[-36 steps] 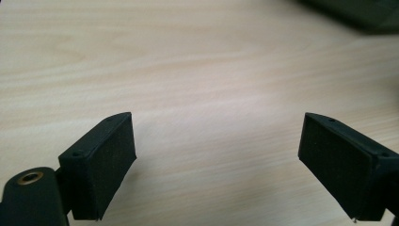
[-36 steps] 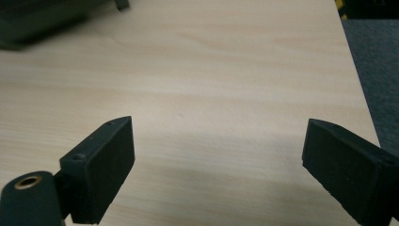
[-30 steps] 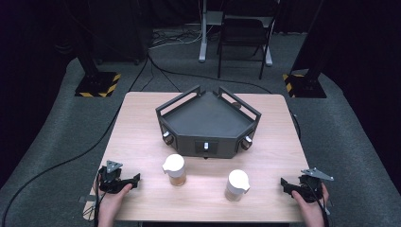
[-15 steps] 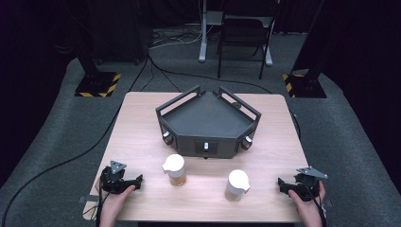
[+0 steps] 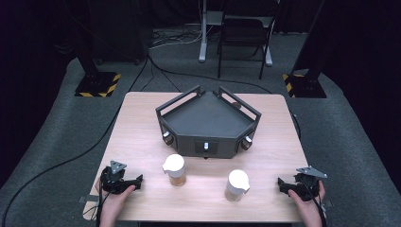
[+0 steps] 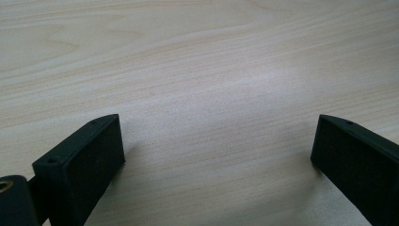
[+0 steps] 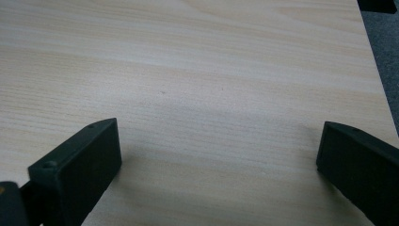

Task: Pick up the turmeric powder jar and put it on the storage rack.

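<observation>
Resting claws [image 5: 137, 182] beside jars [image 5: 174, 169]

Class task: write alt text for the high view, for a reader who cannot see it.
Two white-lidded jars stand on a wooden table, with an open left gripper and right gripper resting at either side. Behind the jars sits a black angular tray.

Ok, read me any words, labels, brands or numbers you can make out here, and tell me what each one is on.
None can be read.
Black tray device: a small pale mark on its front panel, too small to read.
Two white-lidded jars: no label readable.
Floor stand bases: yellow-black hazard stripes, no text.
</observation>
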Tool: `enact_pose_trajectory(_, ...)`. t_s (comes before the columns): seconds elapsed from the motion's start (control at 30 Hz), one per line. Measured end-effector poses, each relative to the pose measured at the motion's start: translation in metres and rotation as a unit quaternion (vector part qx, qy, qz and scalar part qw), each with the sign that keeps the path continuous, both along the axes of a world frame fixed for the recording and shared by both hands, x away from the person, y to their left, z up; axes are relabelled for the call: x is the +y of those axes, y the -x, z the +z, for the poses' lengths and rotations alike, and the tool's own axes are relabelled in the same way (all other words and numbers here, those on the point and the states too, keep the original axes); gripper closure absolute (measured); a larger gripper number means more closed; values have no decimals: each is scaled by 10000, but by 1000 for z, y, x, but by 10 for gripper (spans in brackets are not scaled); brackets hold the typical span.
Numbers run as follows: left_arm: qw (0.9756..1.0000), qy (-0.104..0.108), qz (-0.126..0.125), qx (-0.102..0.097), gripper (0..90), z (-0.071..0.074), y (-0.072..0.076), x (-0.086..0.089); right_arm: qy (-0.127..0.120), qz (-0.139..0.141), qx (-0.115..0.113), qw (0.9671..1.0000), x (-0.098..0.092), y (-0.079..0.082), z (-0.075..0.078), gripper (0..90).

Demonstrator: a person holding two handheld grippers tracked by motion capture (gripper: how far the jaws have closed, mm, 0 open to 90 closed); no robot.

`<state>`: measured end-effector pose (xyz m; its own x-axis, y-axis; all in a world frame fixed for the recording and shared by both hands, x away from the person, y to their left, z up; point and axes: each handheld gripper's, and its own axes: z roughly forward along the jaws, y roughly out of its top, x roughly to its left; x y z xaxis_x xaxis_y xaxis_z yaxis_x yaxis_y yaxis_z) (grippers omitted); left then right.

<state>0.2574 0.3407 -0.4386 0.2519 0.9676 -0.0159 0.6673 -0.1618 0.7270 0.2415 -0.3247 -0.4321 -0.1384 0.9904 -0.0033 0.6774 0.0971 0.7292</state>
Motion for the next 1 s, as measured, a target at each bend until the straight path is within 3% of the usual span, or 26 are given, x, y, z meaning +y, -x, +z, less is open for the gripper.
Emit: enact_pose_trajectory(1.0,9999,-7,-105,10,17,0,-3,4,3,-10,-3,10000,0,-2,0,0)
